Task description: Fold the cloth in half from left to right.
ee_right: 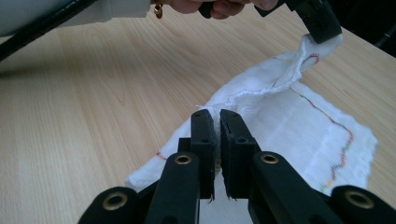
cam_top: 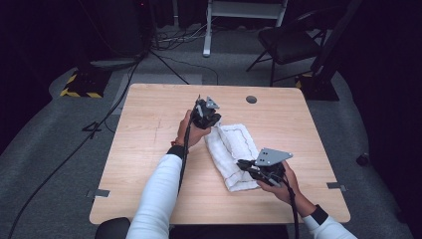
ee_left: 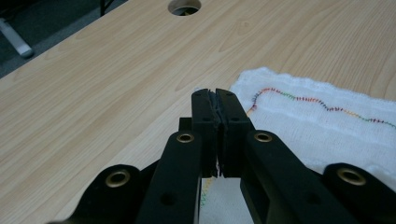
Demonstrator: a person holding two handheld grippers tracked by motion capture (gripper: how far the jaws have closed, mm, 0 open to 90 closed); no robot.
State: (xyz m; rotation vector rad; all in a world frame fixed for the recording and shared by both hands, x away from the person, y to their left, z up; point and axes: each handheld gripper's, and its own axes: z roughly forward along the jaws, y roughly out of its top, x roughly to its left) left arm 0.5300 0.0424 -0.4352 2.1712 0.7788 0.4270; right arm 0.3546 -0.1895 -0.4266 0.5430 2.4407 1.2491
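Note:
A white towel [cam_top: 231, 149] with coloured stitching lies folded over itself on the wooden table [cam_top: 149, 129]. My left gripper [cam_top: 214, 124] is shut on its far corner; in the right gripper view that gripper [ee_right: 322, 32] holds the corner raised off the table. In the left gripper view the jaws [ee_left: 215, 95] are pressed together with a thin sliver of cloth between them, and the towel [ee_left: 317, 126] spreads to the right. My right gripper [cam_top: 241, 163] is shut on the towel's near edge; its jaws [ee_right: 214, 114] pinch the cloth [ee_right: 280, 116].
A round cable hole [cam_top: 251, 99] sits near the table's far edge. Beyond the table stand a black chair [cam_top: 288, 42], a white desk frame [cam_top: 209, 30] and a yellow-and-black striped base [cam_top: 82, 84], with cables across the grey floor.

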